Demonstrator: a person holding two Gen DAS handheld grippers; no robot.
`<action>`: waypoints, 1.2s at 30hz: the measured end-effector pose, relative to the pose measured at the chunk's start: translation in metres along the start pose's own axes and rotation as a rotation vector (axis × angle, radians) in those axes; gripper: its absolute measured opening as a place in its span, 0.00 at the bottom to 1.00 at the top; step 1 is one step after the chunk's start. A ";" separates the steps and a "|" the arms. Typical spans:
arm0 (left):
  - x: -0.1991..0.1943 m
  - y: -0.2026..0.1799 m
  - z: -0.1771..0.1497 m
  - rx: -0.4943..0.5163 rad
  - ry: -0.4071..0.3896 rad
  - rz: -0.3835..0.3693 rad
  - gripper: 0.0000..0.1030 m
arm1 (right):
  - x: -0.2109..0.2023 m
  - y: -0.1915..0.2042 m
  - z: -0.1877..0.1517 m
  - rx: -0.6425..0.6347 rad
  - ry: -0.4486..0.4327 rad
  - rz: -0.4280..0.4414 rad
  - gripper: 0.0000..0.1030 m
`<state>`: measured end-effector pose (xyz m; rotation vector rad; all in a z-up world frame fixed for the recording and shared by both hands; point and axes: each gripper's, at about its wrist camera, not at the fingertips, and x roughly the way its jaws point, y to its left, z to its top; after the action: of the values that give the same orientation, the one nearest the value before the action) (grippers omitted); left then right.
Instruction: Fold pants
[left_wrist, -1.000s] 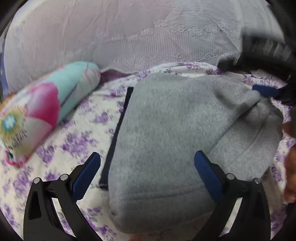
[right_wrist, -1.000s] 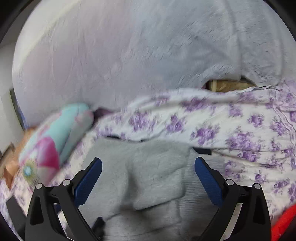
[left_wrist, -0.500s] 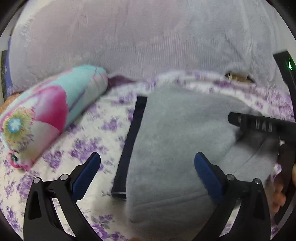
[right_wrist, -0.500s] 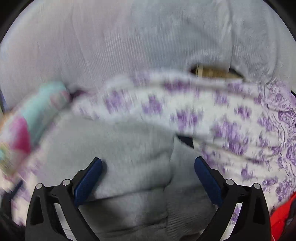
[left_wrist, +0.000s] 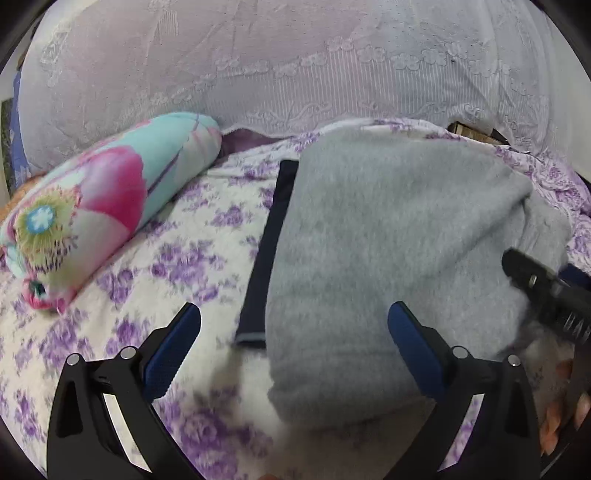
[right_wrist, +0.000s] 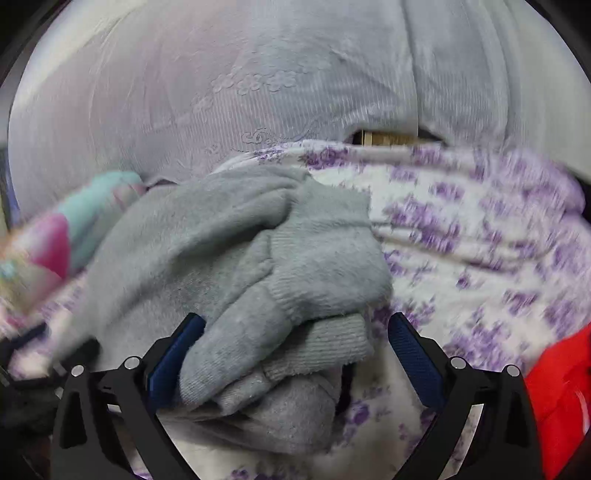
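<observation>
The grey fleece pants (left_wrist: 384, 243) lie folded in a thick bundle on the purple-flowered bedspread (left_wrist: 177, 266). A dark blue strip (left_wrist: 269, 251) runs along their left edge. My left gripper (left_wrist: 293, 343) is open, its fingers straddling the bundle's near left part. The right wrist view looks at the ribbed cuffs (right_wrist: 317, 295) stacked at the pants' (right_wrist: 207, 251) near end. My right gripper (right_wrist: 295, 350) is open around those cuffs, pressing on nothing. The right tool's black body (left_wrist: 546, 295) shows at the right edge of the left wrist view.
A rolled pink and turquoise floral cushion (left_wrist: 107, 195) lies to the left of the pants. A pale lace-patterned cover (left_wrist: 295, 66) rises behind the bed. Something red (right_wrist: 561, 391) sits at the lower right of the right wrist view. Part of a hand (left_wrist: 561, 413) shows at the right.
Both views have shifted: the pants bundle now fills more of the right wrist view, with the cuffs between its fingers. The right tool has moved lower along the bundle's right side.
</observation>
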<state>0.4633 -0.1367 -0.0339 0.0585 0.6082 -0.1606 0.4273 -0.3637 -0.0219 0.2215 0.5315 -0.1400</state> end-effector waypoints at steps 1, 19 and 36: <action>-0.001 0.003 -0.002 -0.016 0.010 -0.011 0.96 | -0.007 -0.004 -0.005 0.037 -0.011 0.017 0.97; -0.004 0.005 -0.046 -0.039 0.246 -0.052 0.96 | -0.024 -0.002 -0.040 -0.004 0.156 -0.093 0.97; -0.036 0.011 -0.033 -0.010 0.106 -0.065 0.96 | -0.039 -0.007 -0.037 0.068 0.098 0.105 0.97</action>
<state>0.4171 -0.1182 -0.0405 0.0371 0.7167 -0.2188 0.3750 -0.3583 -0.0344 0.3227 0.6118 -0.0450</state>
